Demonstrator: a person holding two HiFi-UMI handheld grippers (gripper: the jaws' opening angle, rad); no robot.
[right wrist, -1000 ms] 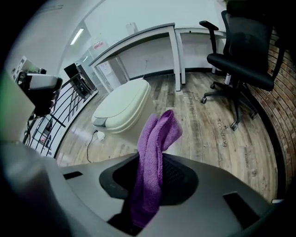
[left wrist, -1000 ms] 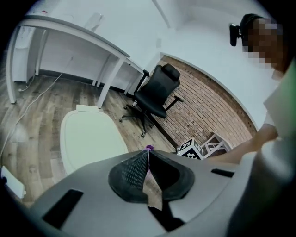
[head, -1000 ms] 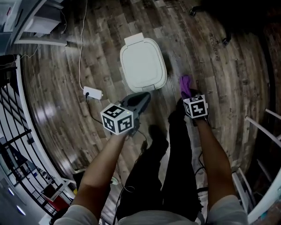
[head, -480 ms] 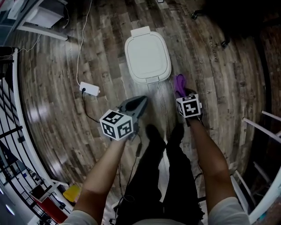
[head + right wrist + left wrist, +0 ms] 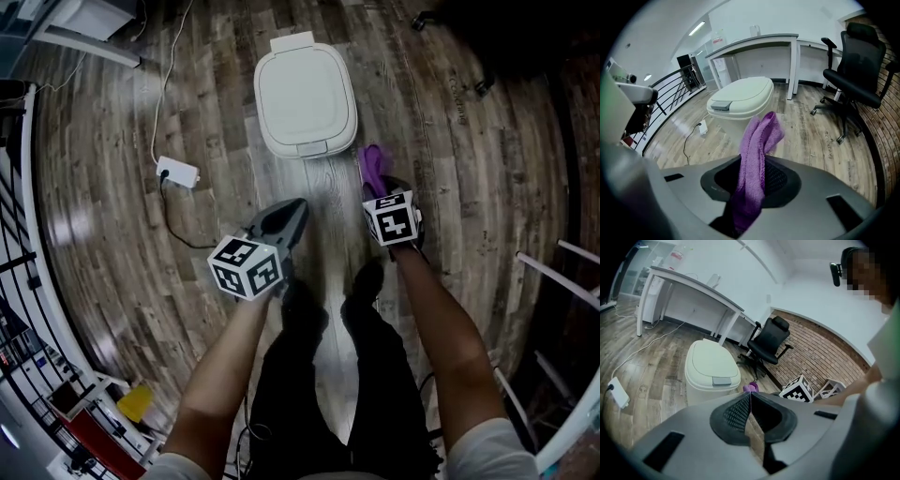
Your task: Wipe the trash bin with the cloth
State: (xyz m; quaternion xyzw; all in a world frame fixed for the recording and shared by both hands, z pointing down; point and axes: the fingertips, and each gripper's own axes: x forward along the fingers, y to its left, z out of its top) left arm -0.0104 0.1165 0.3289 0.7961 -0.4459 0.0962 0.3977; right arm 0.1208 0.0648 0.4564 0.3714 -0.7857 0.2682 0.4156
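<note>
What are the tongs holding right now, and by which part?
The right tongs grip the purple cloth near one end; the rest sticks up past them. The left tongs are shut, empty.

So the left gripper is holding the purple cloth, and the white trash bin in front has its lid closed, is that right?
Not quite. The right gripper holds the purple cloth, pinched between its fingers, as the right gripper view shows. The left gripper is shut on nothing. The white trash bin does have its lid closed.
</note>
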